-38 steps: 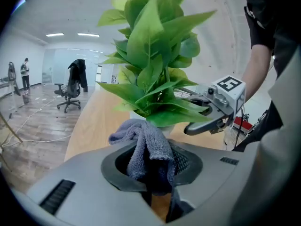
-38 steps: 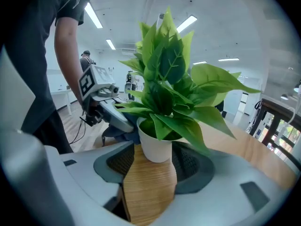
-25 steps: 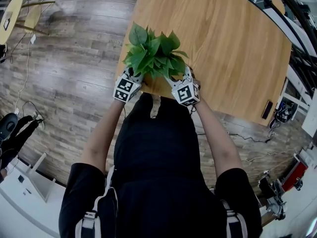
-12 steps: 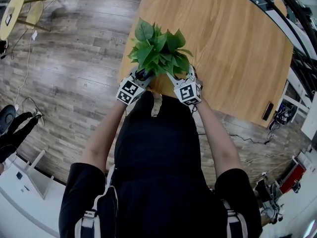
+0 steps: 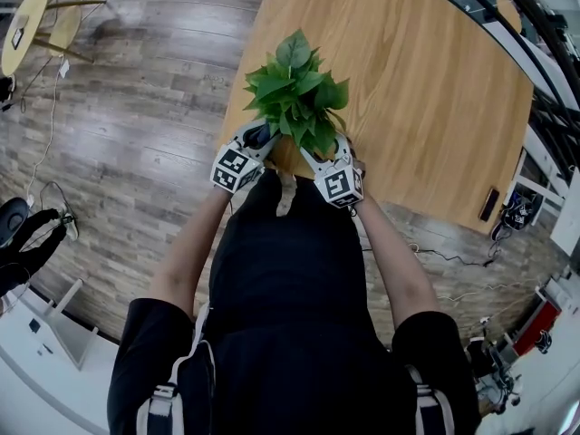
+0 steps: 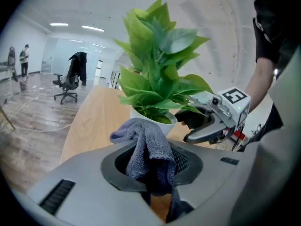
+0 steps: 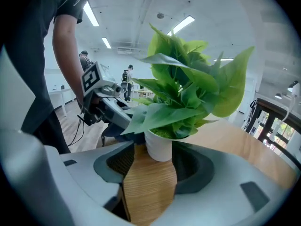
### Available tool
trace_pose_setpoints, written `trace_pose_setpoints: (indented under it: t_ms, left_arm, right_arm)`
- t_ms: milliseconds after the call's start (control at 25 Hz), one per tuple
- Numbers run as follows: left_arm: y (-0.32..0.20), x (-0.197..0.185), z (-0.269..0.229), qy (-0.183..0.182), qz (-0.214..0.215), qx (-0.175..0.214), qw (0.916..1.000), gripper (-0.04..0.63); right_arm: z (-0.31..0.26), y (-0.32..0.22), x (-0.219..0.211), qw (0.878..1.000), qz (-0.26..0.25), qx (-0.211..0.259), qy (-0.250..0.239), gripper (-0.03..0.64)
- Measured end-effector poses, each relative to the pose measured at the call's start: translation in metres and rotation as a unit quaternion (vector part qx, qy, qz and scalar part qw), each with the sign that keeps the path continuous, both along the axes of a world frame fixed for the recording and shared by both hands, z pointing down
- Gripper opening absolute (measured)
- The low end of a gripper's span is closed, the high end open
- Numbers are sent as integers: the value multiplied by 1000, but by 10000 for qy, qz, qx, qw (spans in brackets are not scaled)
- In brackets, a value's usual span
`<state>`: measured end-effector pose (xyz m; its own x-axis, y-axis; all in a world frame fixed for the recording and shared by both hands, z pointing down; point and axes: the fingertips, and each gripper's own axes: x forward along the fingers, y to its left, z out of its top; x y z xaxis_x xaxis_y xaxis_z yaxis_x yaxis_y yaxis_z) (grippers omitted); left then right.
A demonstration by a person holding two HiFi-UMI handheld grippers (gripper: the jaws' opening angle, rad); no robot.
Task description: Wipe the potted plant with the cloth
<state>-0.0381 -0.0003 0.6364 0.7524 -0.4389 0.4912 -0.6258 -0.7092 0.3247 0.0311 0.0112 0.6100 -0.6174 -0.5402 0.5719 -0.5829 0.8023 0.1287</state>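
The potted plant (image 5: 294, 93) stands on the wooden worktop (image 5: 426, 89), close to the edge nearest the person and toward that edge's left corner. The two grippers flank it low down, under the leaves. The left gripper (image 5: 254, 140) is clamped on a grey cloth (image 6: 146, 147), which bunches up out of its jaws just short of the white pot (image 6: 153, 121); whether cloth and pot touch cannot be told. The right gripper (image 5: 328, 155) has its jaws apart, and the pot sits at the far end of the gap between them, with bare worktop showing in the rest of the gap.
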Motion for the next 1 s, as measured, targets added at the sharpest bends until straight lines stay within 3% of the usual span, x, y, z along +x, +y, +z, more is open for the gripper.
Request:
trace_pose_setpoints:
  t_ms: [200, 440, 1000]
  left_arm:
    - [-15, -12, 1, 8, -257, -42, 9997, 126]
    - [-27, -3, 1, -183, -221, 4, 9996, 126]
    - [9, 16, 3, -124, 161, 12, 9998, 126]
  right_arm:
    - [8, -15, 15, 9984, 526, -194, -36, 250]
    - [-8, -32, 11, 9998, 73, 96, -132, 250]
    - [-5, -32, 7, 9995, 288, 47, -157, 250]
